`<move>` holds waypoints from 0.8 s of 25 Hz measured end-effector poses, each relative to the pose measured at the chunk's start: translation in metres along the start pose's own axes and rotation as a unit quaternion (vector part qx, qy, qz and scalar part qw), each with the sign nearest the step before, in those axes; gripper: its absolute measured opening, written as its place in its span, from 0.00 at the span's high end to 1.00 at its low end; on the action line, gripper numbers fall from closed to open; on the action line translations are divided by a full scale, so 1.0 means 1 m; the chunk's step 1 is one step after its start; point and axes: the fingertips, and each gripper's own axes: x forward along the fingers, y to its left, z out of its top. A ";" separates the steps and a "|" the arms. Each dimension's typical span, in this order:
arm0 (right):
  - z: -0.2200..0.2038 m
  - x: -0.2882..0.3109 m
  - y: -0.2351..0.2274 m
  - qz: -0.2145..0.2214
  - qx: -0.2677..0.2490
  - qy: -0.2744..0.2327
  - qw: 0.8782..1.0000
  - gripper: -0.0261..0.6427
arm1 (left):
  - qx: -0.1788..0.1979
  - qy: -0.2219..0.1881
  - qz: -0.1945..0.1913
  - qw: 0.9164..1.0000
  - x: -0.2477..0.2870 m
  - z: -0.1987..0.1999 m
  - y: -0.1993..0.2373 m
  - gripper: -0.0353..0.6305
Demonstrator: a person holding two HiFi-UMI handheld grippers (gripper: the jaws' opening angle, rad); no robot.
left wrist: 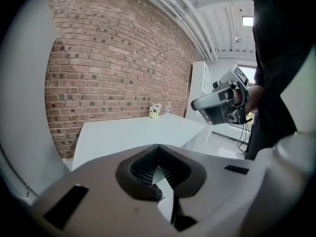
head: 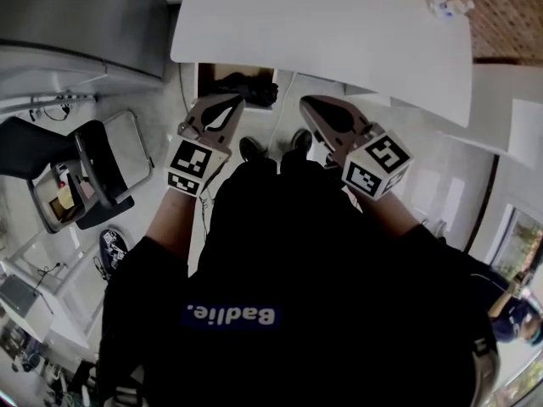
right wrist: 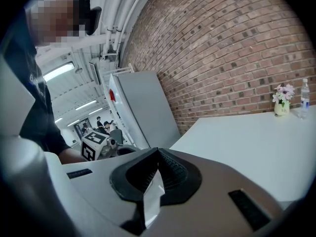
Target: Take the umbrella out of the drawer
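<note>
Both pressed together, empty: left claw (head: 231,102), right claw (head: 307,103); umbrella (head: 248,86) just ahead in drawer (head: 204,76).

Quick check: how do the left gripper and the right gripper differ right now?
In the head view, the left gripper leans toward the right and the right gripper toward the left, so their tips converge. The left gripper's tip sits just below the dark opening under the white table; the right gripper's tip lies off to that opening's right. Both are shut with nothing between their jaws.
</note>
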 end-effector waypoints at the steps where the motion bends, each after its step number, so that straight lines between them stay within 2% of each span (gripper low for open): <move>1: 0.000 0.000 -0.002 -0.002 0.002 -0.002 1.000 0.92 | 0.008 0.013 -0.001 1.000 0.005 -0.008 0.003 0.94; 5: -0.004 -0.005 -0.011 -0.010 0.009 -0.006 1.000 0.92 | 0.051 0.071 -0.005 0.996 0.025 -0.047 0.013 0.94; 8: -0.013 -0.012 -0.021 -0.016 0.015 -0.002 1.000 0.92 | 0.093 0.107 -0.009 0.990 0.042 -0.074 0.016 0.94; 15: -0.030 -0.029 -0.039 -0.035 0.025 0.014 0.999 0.92 | 0.157 0.188 -0.039 0.969 0.084 -0.145 0.027 0.94; 20: -0.047 -0.038 -0.050 -0.052 0.041 0.030 0.997 0.92 | 0.180 0.251 -0.055 0.949 0.109 -0.192 0.045 0.87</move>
